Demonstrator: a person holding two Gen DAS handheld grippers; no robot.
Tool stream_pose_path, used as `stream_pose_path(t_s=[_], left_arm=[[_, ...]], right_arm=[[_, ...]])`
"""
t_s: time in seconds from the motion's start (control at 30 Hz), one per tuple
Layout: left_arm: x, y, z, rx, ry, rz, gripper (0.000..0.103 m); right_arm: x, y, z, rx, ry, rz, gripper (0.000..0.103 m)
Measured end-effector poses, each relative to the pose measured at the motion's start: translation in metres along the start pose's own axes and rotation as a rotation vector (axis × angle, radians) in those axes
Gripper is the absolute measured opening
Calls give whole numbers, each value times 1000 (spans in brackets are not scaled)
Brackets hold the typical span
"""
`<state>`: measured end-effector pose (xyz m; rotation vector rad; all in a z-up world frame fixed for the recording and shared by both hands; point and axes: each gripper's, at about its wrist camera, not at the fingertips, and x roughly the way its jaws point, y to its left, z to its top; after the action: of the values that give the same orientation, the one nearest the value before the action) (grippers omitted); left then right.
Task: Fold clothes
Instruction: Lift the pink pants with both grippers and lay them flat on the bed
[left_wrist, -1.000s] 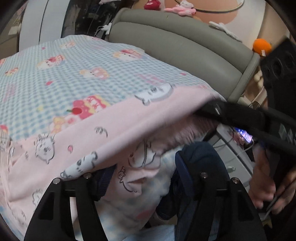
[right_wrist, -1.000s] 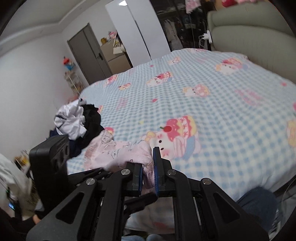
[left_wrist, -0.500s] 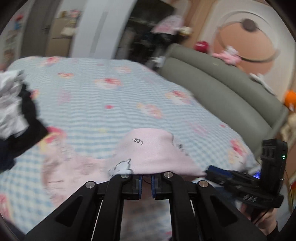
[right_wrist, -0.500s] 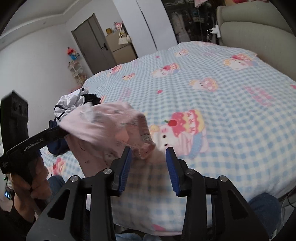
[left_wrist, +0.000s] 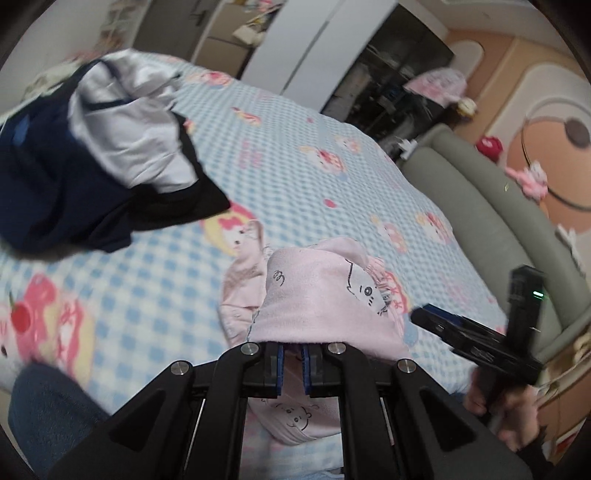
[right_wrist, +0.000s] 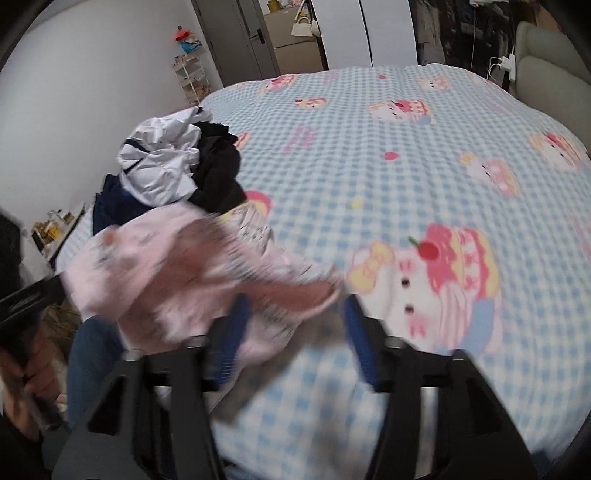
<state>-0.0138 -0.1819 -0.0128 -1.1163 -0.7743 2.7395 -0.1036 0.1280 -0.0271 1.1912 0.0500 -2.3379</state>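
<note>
A pink garment with cartoon prints (left_wrist: 325, 306) hangs bunched over the near edge of the bed. My left gripper (left_wrist: 291, 363) is shut on a fold of it and holds it up. In the right wrist view the same pink garment (right_wrist: 192, 273) is blurred with motion at the lower left. My right gripper (right_wrist: 295, 332) is open, its blue-padded jaws wide apart, with the cloth's edge lying loose between them. The right gripper also shows in the left wrist view (left_wrist: 476, 343) at the right, beside the garment.
A pile of white, black and navy clothes (right_wrist: 177, 173) lies on the left of the blue checked bedspread (right_wrist: 424, 147). A grey padded headboard (left_wrist: 491, 229) borders the bed's right side. A door and white wardrobe stand behind.
My right gripper has let go of the pink garment and opened wide. My left gripper closed on the garment and swung it left toward the clothes pile.
</note>
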Motion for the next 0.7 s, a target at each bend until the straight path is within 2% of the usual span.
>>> stream_pose_path(t_s=[0.1, 0.13, 0.2, 0.23, 0.27, 0.3, 0.33, 0.37, 0.4, 0.43, 0.47, 0.5, 0.57, 0.63, 0.7], left_arm=[[-1, 20, -1, -23, 13, 64, 11], [1, 25, -2, -18, 21, 72, 18], [18, 33, -7, 5, 72, 22, 48], [34, 37, -10, 11, 114, -22, 71], [47, 41, -13, 8, 147, -30, 72], [58, 43, -15, -1, 174, -9, 70], [69, 45, -17, -10, 200, 12, 69], [80, 47, -19, -19, 226, 33, 68], [84, 48, -17, -32, 225, 40, 66], [83, 49, -13, -49, 202, 36, 61], [83, 49, -6, -57, 176, 37, 52], [83, 49, 3, -60, 148, 43, 46], [104, 42, 21, -19, 170, 89, 17], [132, 34, 39, 35, 214, 145, 8], [153, 25, 54, 77, 249, 185, 8]], right_arm=[[37, -6, 7, 54, 76, -58, 63], [47, -6, 7, 69, 91, -39, 63], [69, -4, 6, 72, 138, 1, 63], [82, -3, 5, 69, 170, 18, 63], [95, -2, 4, 73, 200, 35, 63], [106, -2, 5, 94, 224, 52, 62], [118, -2, 5, 114, 248, 68, 58], [125, -3, 7, 126, 261, 75, 42], [124, -4, 11, 119, 244, 59, 33], [121, -4, 14, 106, 224, 35, 19], [114, -4, 18, 80, 195, -5, 10], [104, -7, 24, 61, 162, -34, 8], [81, -14, 38, 39, 99, -98, 6], [57, -23, 55, 16, 35, -178, 5], [40, -29, 70, -18, 10, -232, 4]])
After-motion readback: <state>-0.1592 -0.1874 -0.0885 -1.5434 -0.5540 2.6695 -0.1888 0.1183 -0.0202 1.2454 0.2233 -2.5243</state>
